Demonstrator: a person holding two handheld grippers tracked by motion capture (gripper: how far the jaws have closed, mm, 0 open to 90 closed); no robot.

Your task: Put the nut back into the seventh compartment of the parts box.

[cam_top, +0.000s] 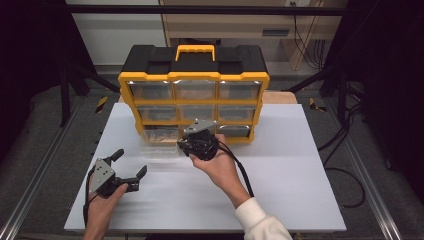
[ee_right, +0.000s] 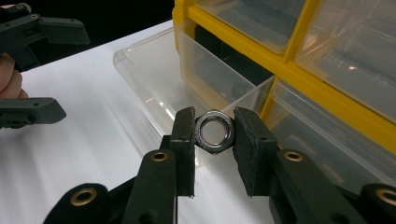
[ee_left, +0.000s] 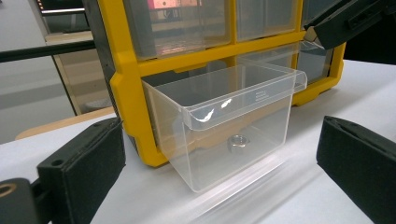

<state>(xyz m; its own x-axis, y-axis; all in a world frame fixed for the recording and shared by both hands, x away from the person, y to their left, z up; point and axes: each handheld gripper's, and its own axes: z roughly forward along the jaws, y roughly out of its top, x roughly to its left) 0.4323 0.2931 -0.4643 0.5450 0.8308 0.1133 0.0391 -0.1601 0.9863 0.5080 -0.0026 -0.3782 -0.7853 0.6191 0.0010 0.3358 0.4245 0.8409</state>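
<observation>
Steel hex nut [ee_right: 214,131], pinched edge-on.
Shiny, ring-shaped, upright with bore facing the camera; held above the pulled-out clear drawer [ee_right: 159,74], where a second nut [ee_left: 237,143] lies flat.

1 nut [ee_left: 238,143] lies in the drawer [ee_left: 224,126] pulled out of the cabinet's [cam_top: 194,95] bottom-left slot.

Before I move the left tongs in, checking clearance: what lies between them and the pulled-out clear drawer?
Bare white table between left tongs and clear drawer, in the left gripper view.
</observation>
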